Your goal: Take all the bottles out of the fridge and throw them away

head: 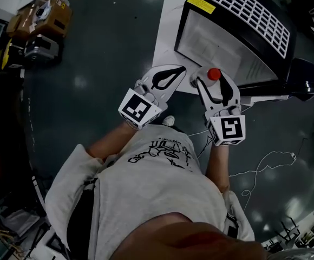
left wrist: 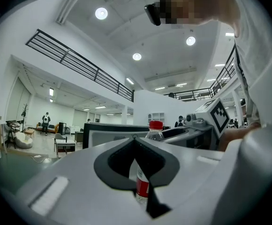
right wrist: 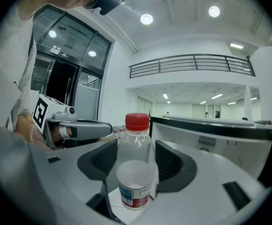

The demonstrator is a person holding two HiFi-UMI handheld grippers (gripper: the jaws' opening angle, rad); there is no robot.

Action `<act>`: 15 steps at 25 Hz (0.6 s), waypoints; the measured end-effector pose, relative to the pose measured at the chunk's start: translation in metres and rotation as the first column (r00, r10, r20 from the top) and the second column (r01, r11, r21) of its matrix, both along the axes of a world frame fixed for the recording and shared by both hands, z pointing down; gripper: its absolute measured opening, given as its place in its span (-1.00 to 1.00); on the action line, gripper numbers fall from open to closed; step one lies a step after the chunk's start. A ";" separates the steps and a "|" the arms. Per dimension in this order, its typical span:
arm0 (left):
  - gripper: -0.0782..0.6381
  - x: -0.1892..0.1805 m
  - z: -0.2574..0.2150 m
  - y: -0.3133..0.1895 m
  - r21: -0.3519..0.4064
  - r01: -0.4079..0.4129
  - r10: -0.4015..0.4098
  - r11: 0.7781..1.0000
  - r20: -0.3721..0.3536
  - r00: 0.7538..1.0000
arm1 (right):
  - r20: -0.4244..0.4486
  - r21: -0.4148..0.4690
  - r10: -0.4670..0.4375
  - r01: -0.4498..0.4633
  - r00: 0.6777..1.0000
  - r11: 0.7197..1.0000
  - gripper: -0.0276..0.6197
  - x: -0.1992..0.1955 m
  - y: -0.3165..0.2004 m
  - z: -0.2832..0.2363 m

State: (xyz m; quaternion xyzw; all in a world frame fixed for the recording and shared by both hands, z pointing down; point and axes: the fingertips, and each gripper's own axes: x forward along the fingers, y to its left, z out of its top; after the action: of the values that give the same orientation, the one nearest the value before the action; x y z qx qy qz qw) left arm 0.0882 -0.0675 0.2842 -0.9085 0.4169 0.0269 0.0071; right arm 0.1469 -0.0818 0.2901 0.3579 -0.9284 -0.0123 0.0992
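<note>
Clamping a red-capped bottle (head: 214, 74) in the right gripper (head: 214, 83) just before the fridge (head: 238, 34), with the left gripper (head: 178, 69) pressed closed, empty.

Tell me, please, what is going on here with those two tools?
A person stands over a small fridge with a tool in each hand. The right tool is clamped on a clear bottle with a red cap and holds it upright just in front of the fridge. The left tool is shut and empty, close beside the right one. The bottle is out in the open but has not yet been thrown away.
</note>
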 end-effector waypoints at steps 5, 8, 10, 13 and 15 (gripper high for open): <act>-0.76 -0.045 0.000 -0.002 -0.007 0.041 -0.041 0.999 0.006 0.999 | -0.002 -0.008 -0.038 0.038 0.999 0.999 -0.16 -0.043 -0.003 0.000; -0.76 -0.076 -0.001 0.001 -0.026 0.065 -0.065 0.998 0.000 0.998 | -0.003 0.000 -0.060 0.060 0.998 0.998 -0.16 -0.075 -0.003 -0.003; -0.76 -0.099 0.000 0.002 -0.038 0.085 -0.085 0.996 -0.006 0.996 | -0.004 0.000 -0.076 0.076 0.997 0.997 -0.16 -0.099 -0.003 -0.003; -0.76 -0.134 -0.001 0.003 -0.021 0.099 -0.099 0.995 0.006 0.995 | -0.009 -0.008 -0.099 0.099 0.995 0.995 -0.16 -0.134 -0.003 0.000; -0.76 -0.158 0.001 0.005 -0.035 0.118 -0.118 0.992 0.000 0.993 | -0.007 -0.006 -0.114 0.114 0.993 0.993 -0.16 -0.158 -0.003 0.002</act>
State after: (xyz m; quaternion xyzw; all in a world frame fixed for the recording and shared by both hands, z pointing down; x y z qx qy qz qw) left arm -0.0697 -0.0628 0.2849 -0.8823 0.4702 0.0199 -0.0078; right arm -0.0113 -0.0846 0.2924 0.3041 -0.9470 -0.0166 0.1027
